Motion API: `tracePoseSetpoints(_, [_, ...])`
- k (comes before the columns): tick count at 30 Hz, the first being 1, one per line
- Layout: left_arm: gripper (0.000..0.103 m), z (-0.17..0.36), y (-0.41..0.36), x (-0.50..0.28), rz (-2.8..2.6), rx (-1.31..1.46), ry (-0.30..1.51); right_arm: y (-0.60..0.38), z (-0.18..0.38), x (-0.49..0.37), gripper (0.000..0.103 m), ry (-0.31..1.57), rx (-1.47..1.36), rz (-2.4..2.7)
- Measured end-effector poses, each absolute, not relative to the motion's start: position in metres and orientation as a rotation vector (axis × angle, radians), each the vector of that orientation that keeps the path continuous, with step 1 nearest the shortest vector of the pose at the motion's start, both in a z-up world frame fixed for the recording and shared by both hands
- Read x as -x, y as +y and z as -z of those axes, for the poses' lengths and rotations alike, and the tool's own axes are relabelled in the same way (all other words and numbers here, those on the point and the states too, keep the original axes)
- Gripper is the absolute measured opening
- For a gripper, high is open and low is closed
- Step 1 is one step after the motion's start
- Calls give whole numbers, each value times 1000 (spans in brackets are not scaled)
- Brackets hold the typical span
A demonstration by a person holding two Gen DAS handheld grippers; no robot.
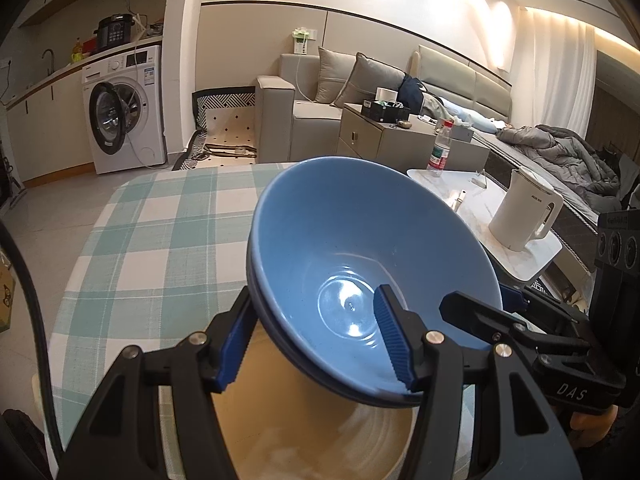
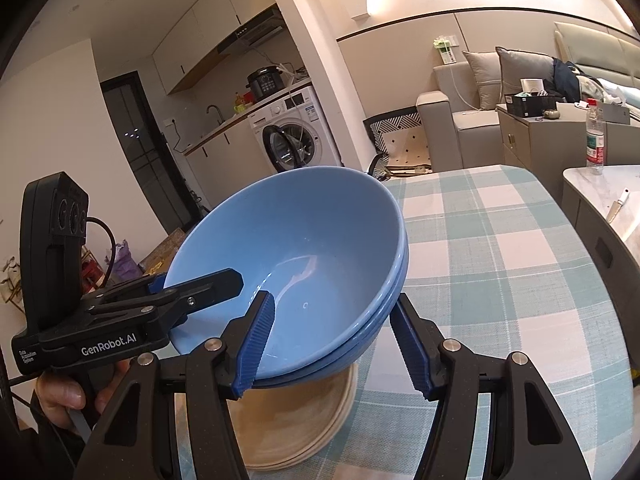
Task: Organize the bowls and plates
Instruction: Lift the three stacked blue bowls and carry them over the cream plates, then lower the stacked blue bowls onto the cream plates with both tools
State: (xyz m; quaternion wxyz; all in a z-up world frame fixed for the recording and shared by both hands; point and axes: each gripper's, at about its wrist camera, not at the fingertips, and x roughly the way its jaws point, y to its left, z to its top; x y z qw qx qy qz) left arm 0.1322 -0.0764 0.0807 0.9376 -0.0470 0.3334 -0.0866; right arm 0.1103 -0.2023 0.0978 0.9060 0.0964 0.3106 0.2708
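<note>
- My left gripper point(image 1: 316, 344) straddles the near rim of the nested blue bowls point(image 1: 360, 248), one finger inside, one outside. I cannot tell whether its pads actually press the wall.
- My right gripper point(image 2: 332, 344) straddles the opposite rim the same way; a gap shows at the outer finger, so I read these jaws as spread.
- The bowls are two, stacked, tilted and held between both grippers directly over the beige plates point(image 2: 296, 424), which lie stacked on the checked tablecloth point(image 2: 500, 264). Whether the lower bowl touches the top plate is hidden.
- Handling judgement: glazed ceramic, rigid, fairly heavy as a pair, slick, liable to chip. The rim wall is the only hold; grip low on the wall, both sides, and keep the stack level so the inner bowl cannot slide.
- Farther off: white kettle point(image 1: 524, 216) and water bottle point(image 1: 440, 148) on the side table point(image 1: 536, 260).
</note>
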Motion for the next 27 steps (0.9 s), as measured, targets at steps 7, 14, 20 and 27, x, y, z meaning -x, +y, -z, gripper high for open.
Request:
tracePoseSetpoints(7, [58, -76, -59, -127, 145, 104, 680, -183, -92, -110, 61, 652, -183, -594])
tracePoseSetpoints(14, [58, -70, -48, -120, 125, 100, 689, -171, -88, -110, 61, 659, -169, -613])
tracePoseSetpoints(20, [58, -63, -38, -117, 100, 97, 699, -160, -82, -109, 61, 670, -153, -630])
tracePoseSetpoints(27, [58, -51, -29, -114, 78, 110, 722, -146, -73, -107, 61, 684, -121, -642])
